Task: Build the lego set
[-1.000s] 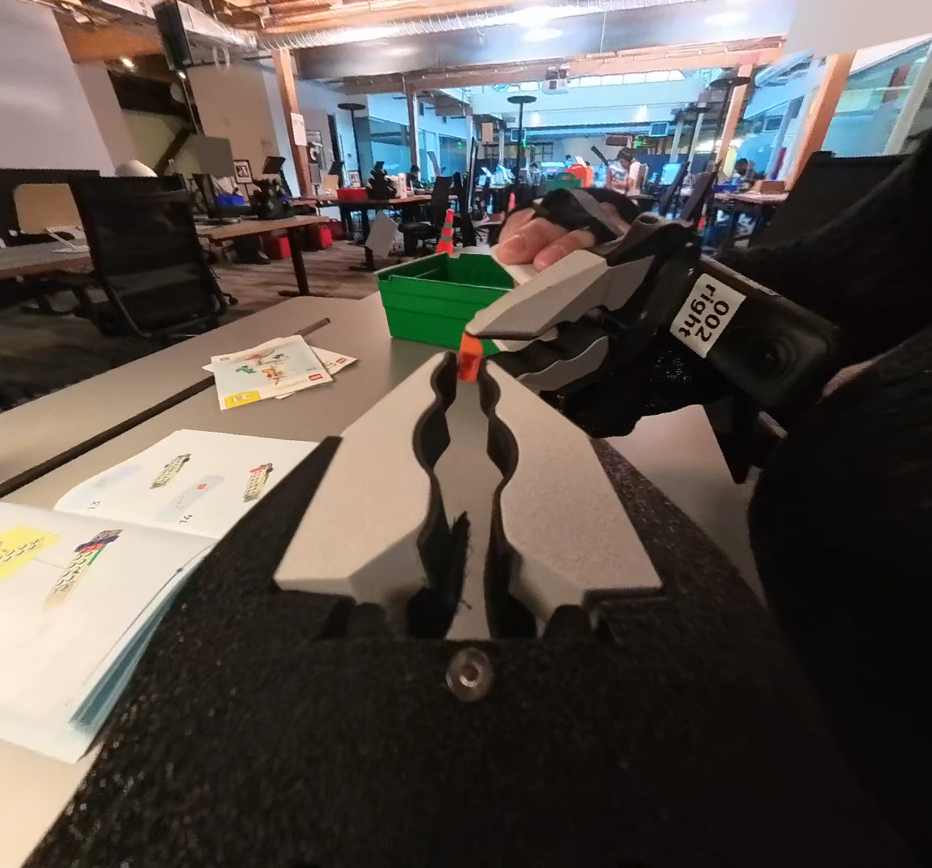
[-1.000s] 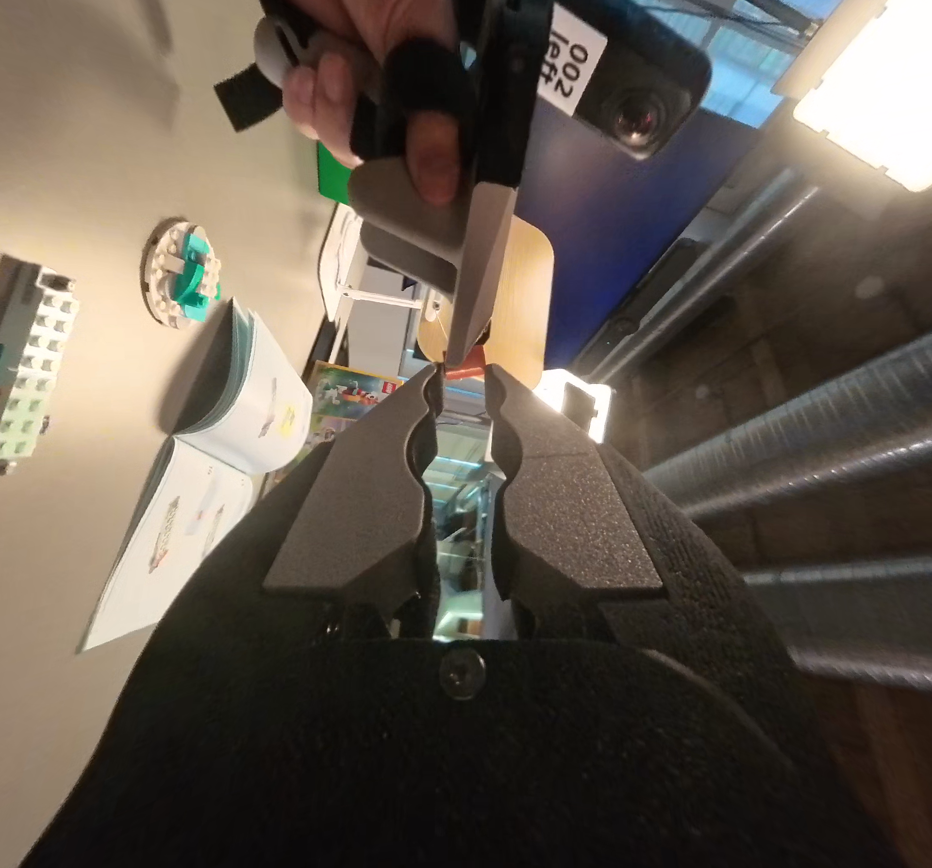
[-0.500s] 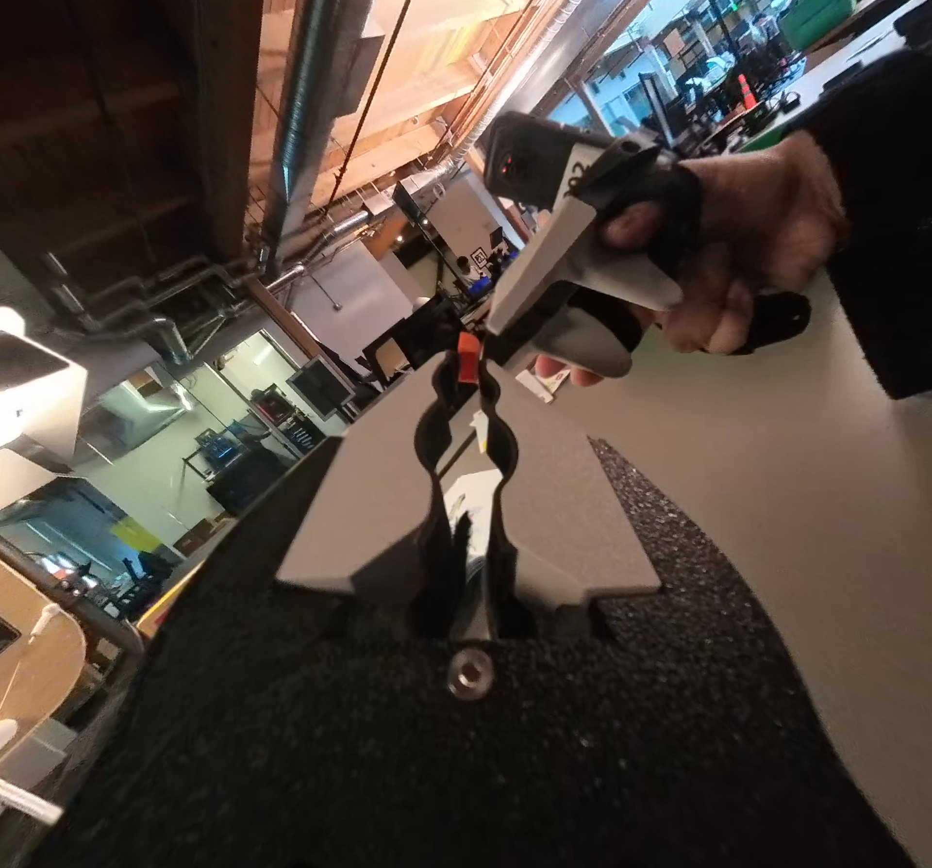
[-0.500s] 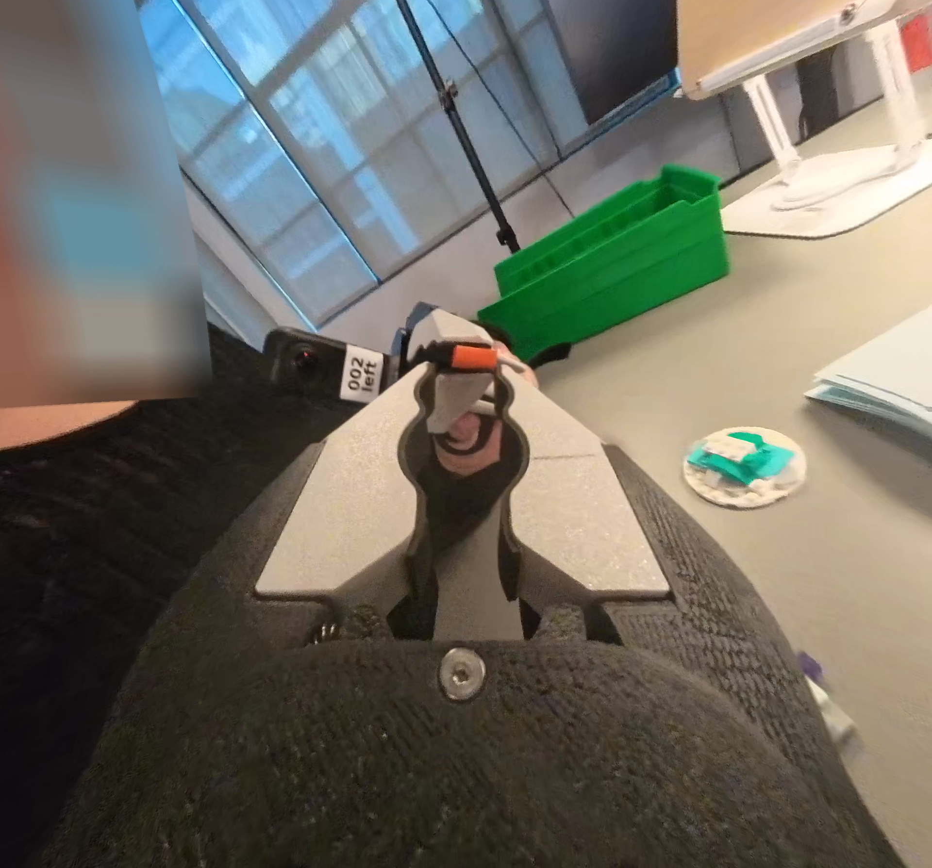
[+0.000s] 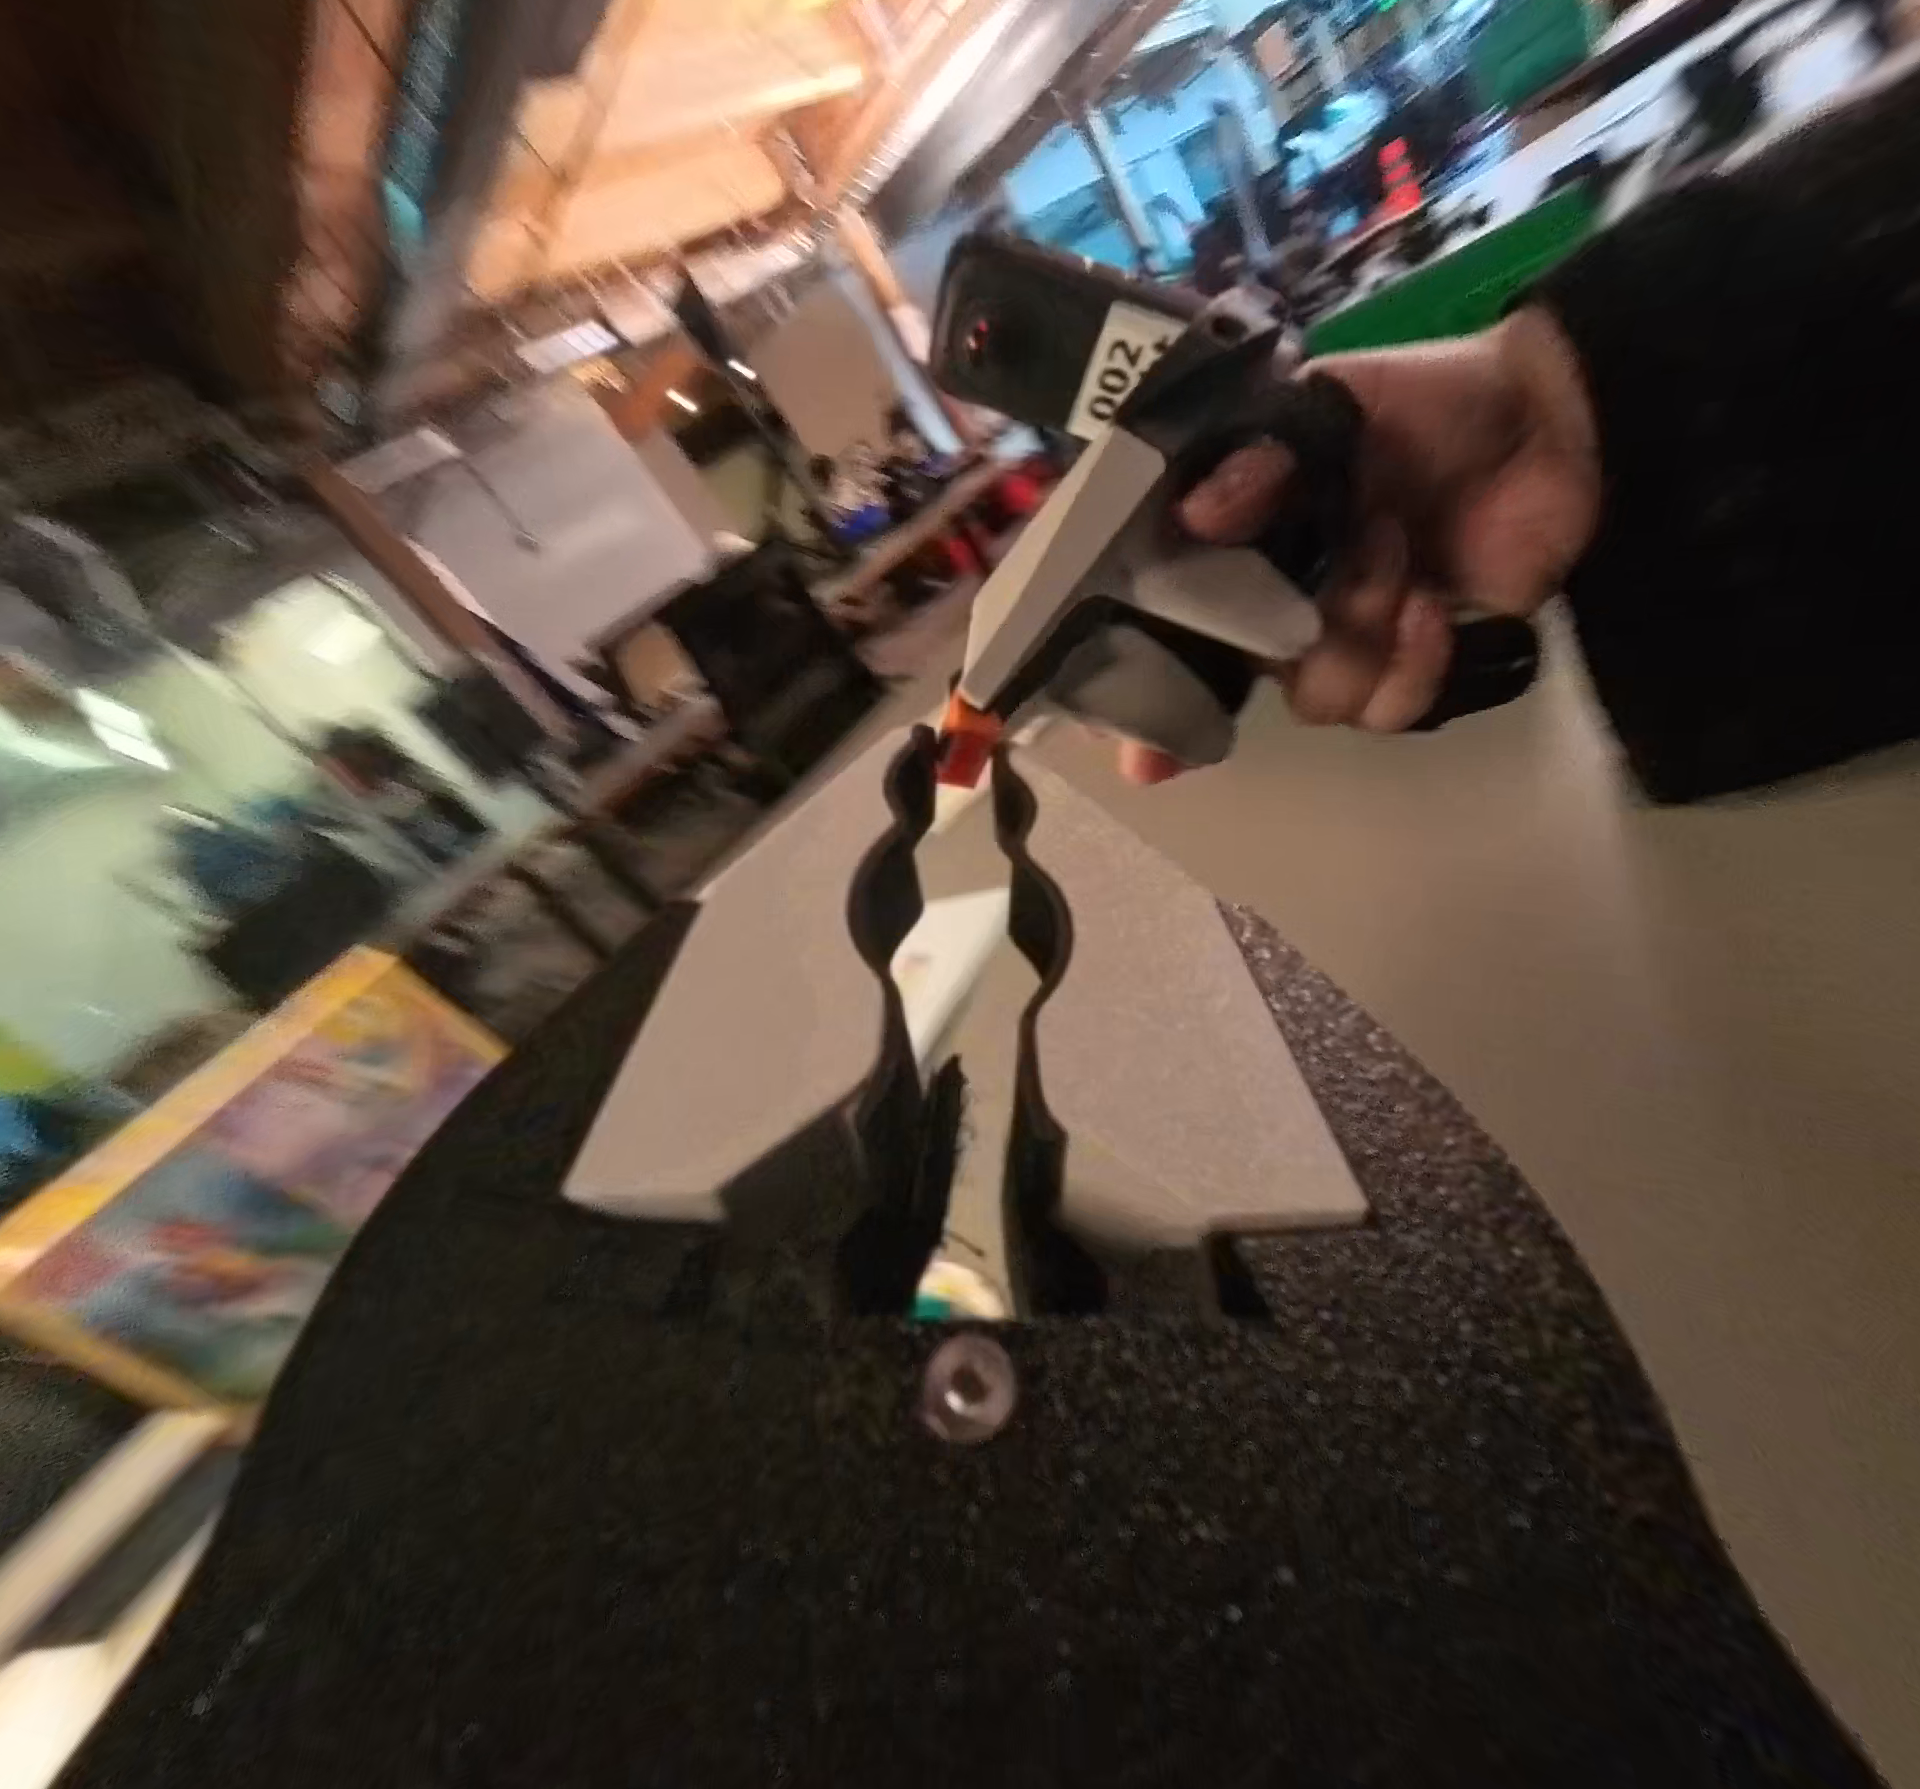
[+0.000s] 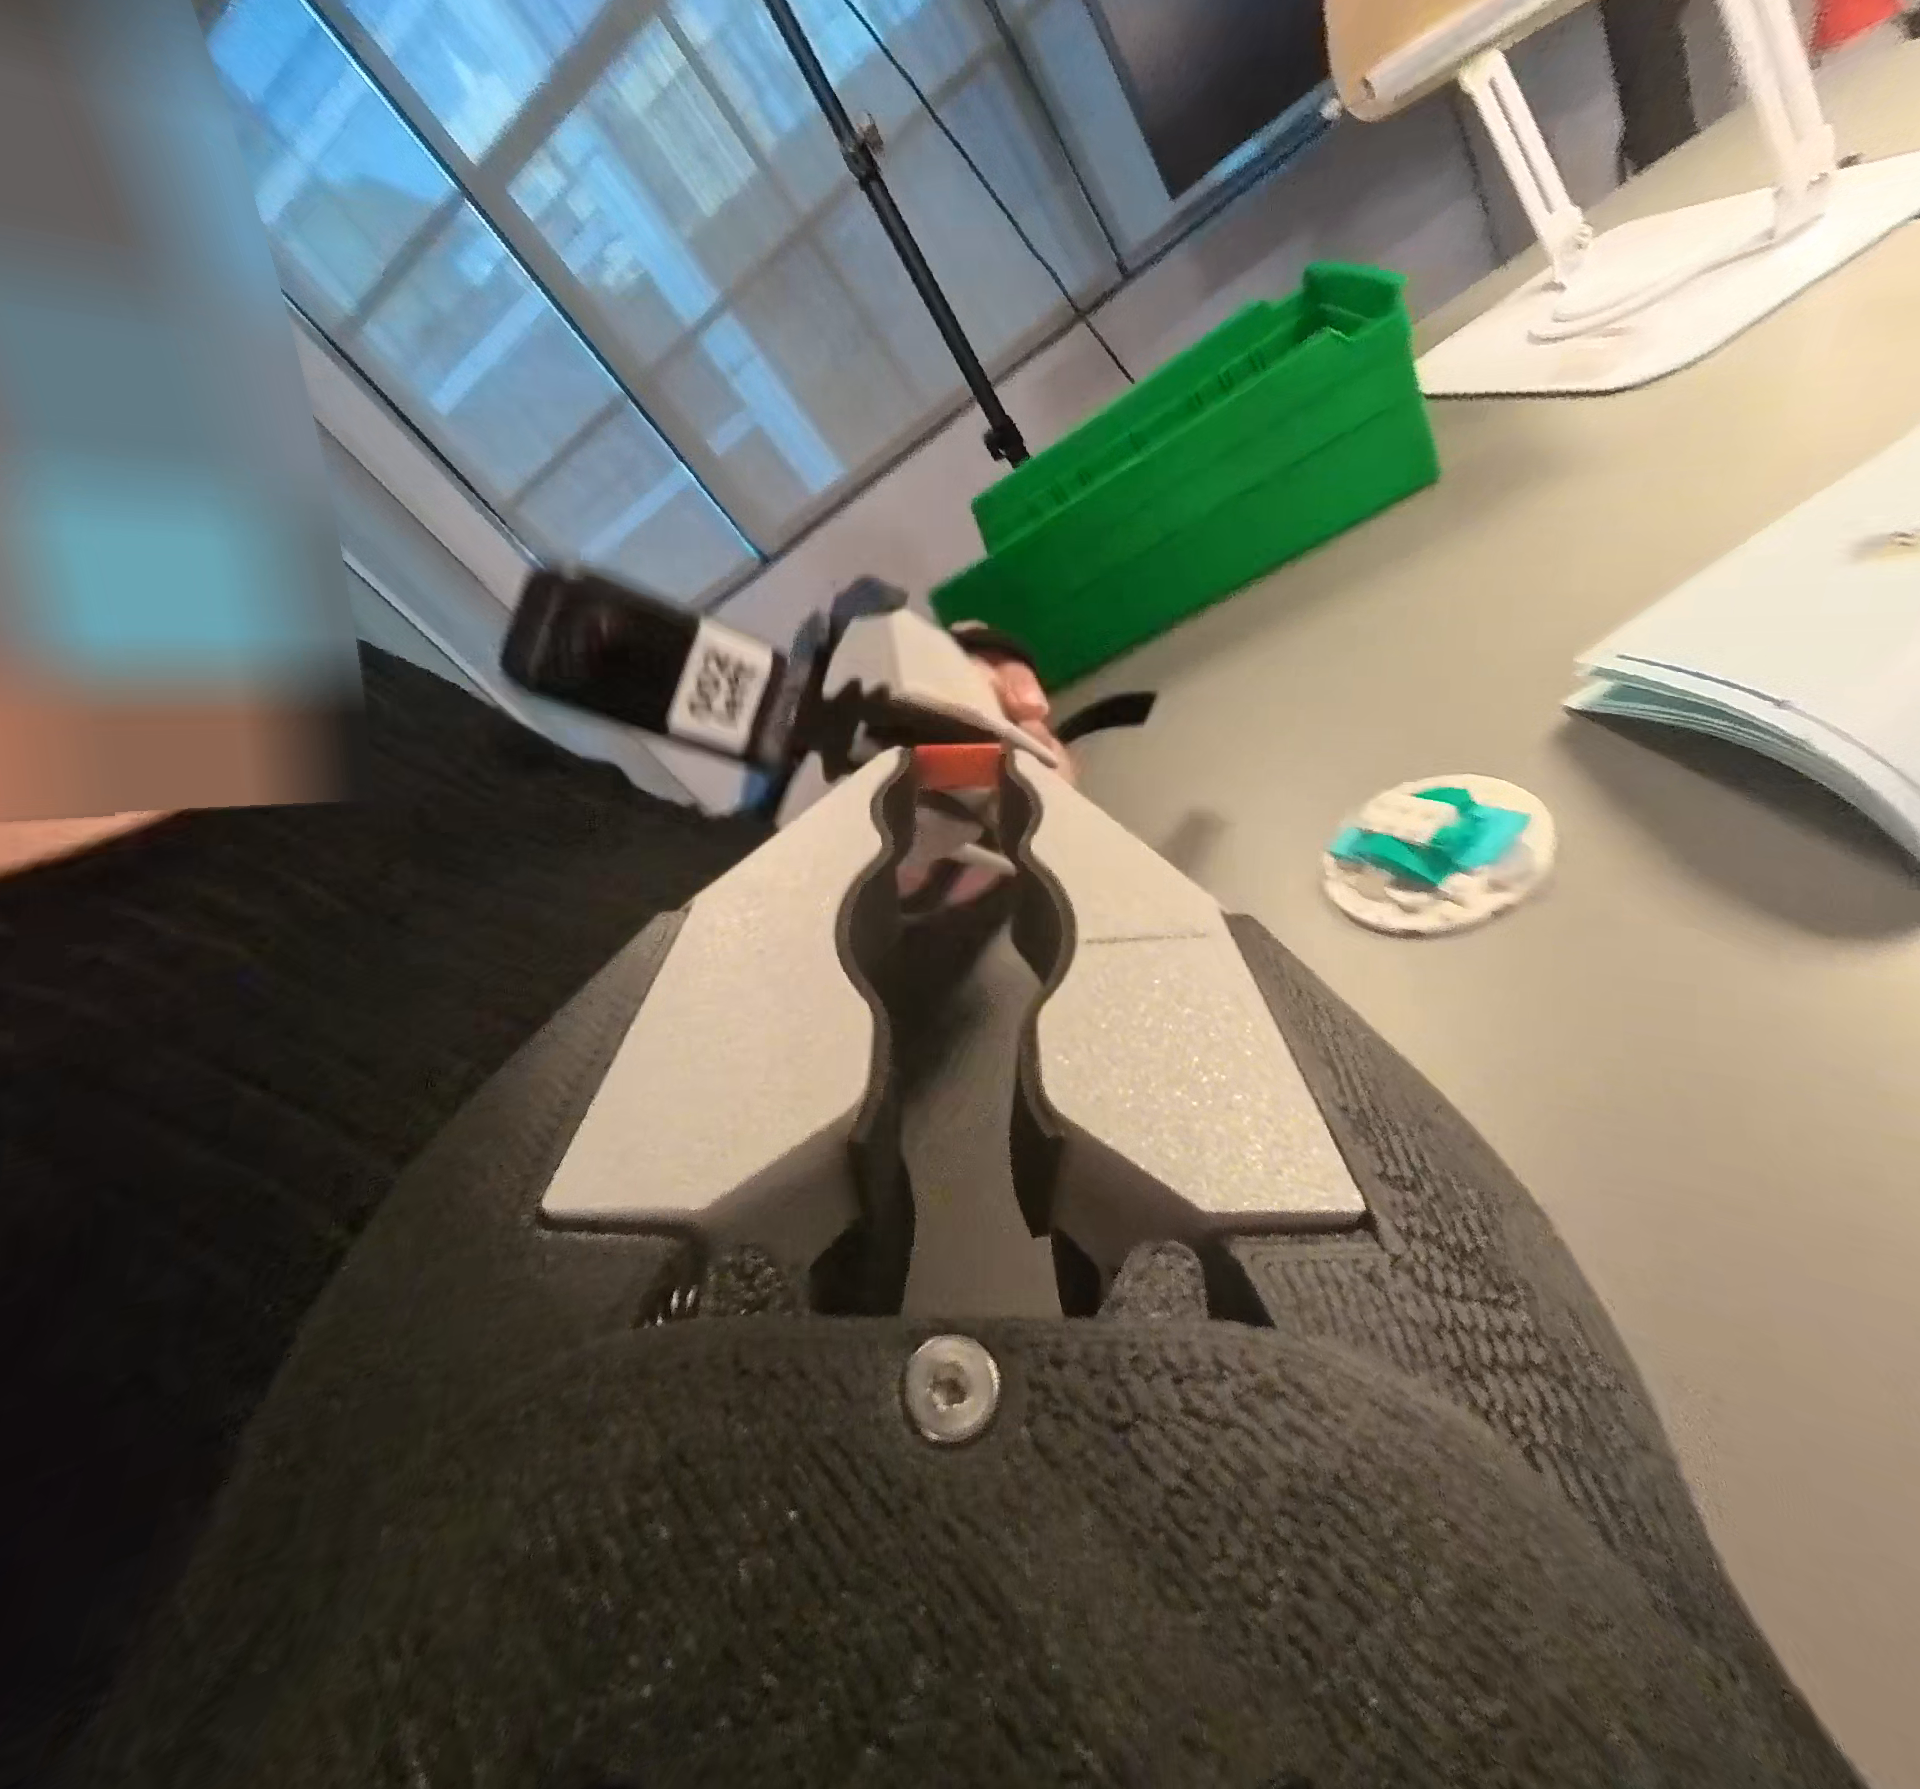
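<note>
Orange lego piece point(image 5: 962, 755): pinched between tips of left gripper point(image 5: 958, 765) and right gripper point(image 6: 962, 769), both clenched on it, held above the surface point(image 6: 1558, 1064). Green bin point(image 6: 1226, 503) beyond.

- Your left gripper point(image 5: 961, 765) is tilted, its two grey fingers nearly closed, tips pinching a small orange piece point(image 5: 963, 757).
- Your right gripper point(image 6: 961, 771) meets it tip to tip, narrowed onto that same piece.
- Your right hand point(image 5: 1455, 534), in a dark sleeve, wraps its handle, fingers curled on the trigger.
</note>
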Demonstrator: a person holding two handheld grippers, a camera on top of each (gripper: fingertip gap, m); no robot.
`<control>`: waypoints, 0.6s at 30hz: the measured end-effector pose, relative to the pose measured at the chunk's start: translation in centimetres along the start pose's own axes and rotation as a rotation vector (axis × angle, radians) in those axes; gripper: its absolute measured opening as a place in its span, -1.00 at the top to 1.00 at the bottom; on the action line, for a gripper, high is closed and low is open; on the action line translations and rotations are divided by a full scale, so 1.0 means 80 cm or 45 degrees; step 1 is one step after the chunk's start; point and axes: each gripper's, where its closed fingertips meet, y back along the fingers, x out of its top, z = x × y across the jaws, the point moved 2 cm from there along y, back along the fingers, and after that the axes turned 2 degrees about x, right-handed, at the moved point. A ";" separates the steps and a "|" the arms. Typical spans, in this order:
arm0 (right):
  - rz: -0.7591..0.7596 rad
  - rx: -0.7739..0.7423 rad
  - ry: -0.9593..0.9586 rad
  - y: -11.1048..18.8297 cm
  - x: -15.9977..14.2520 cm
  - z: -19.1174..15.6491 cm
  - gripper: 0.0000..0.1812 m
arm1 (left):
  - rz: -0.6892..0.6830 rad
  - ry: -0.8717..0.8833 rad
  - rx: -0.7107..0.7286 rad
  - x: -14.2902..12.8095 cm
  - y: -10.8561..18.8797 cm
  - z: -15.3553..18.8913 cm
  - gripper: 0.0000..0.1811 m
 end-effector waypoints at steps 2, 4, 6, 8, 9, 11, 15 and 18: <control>-0.089 -0.099 0.108 0.015 -0.010 0.022 0.86 | -0.124 0.302 -0.182 -0.028 -0.006 0.010 0.55; -0.341 -0.301 0.380 0.037 -0.031 0.057 0.85 | -0.332 0.497 -0.329 -0.066 -0.008 0.021 0.38; -0.591 -0.412 0.603 0.056 -0.050 0.084 0.85 | -0.549 0.569 -0.443 -0.104 -0.008 0.036 0.38; -0.740 -0.407 0.719 0.062 -0.062 0.096 0.85 | -0.717 0.593 -0.561 -0.130 -0.007 0.056 0.39; -0.800 -0.392 0.769 0.064 -0.067 0.100 0.85 | -0.766 0.603 -0.613 -0.136 -0.007 0.065 0.41; -0.900 -0.352 0.831 0.067 -0.076 0.108 0.85 | -0.821 0.601 -0.662 -0.143 -0.008 0.077 0.44; -0.973 -0.234 0.947 0.066 -0.087 0.111 0.85 | -0.847 0.545 -0.682 -0.147 -0.010 0.082 0.59; -1.002 -0.185 0.981 0.064 -0.087 0.110 0.84 | -0.854 0.579 -0.734 -0.147 -0.010 0.084 0.72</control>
